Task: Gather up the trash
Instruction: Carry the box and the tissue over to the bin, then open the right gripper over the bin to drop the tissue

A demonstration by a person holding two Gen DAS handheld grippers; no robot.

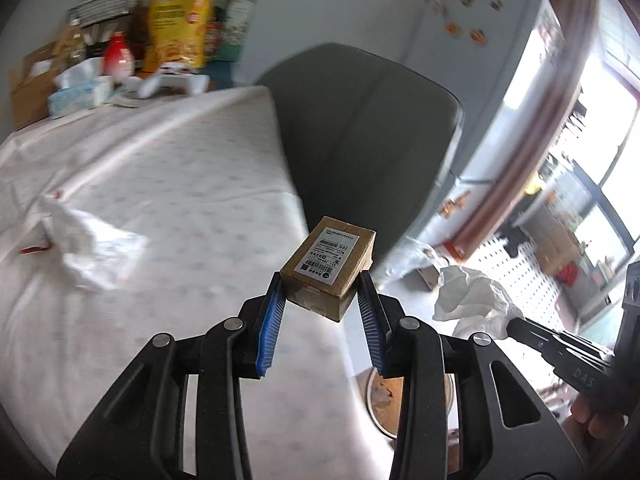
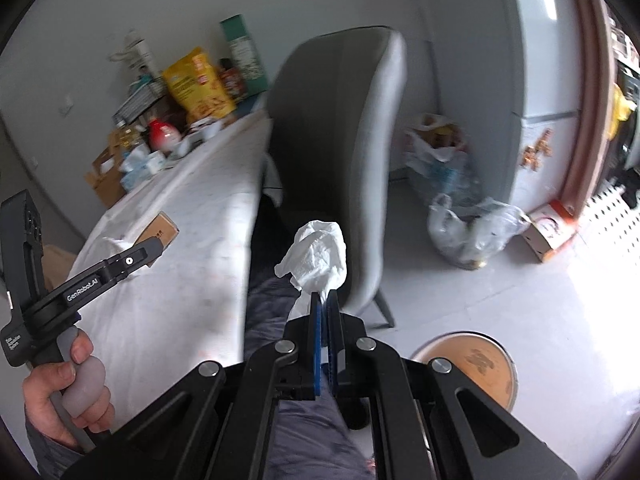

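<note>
Blue-padded left fingers (image 1: 322,280) gripped a small brown labelled cardboard box (image 1: 330,266); right fingers (image 2: 323,300) pinched crumpled white tissue (image 2: 318,256). Carrying stage, I judged. Next, both needed dropping into the round bin (image 2: 472,364).

Right hand-held gripper (image 2: 323,300), crumpled white tissue (image 2: 318,258) pinched between its blue pads (image 2: 317,344), grey chair (image 2: 340,152) beyond.

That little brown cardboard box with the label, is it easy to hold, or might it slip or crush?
The small brown cardboard box probably stays stiff: its edges look square between the left tool. It seems light, held only at its lower end. It sits skewed between the ribbed blue pads, so it might twist.
</note>
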